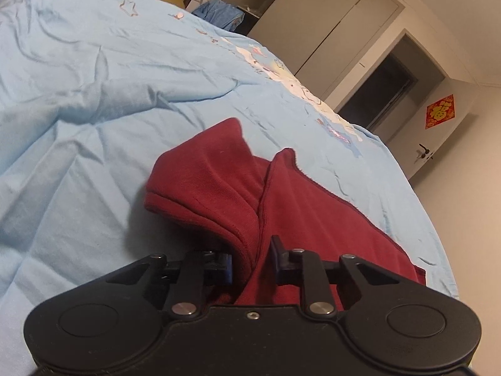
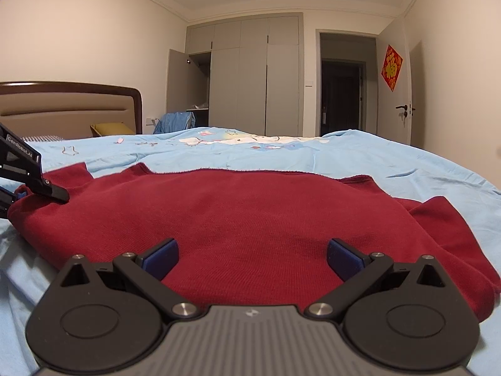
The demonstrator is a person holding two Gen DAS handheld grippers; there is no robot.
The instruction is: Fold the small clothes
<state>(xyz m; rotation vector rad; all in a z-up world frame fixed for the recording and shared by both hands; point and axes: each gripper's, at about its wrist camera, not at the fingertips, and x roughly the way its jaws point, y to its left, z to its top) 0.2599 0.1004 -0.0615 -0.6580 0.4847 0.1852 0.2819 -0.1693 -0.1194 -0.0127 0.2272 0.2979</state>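
nearest the right wrist camera, the right gripper sat low over the near hem of the red garment with its jaws spread wide, released and holding nothing. beyond it the pale blue bedcover ran wide and creased, with the garment lying mostly flat on top. at the garment's left end, the left gripper was clenched on a bunched fold of the cloth. judging from this, a one-sided pull could drag the whole garment across the cover and skew the fold, since the right jaws gripped nothing.
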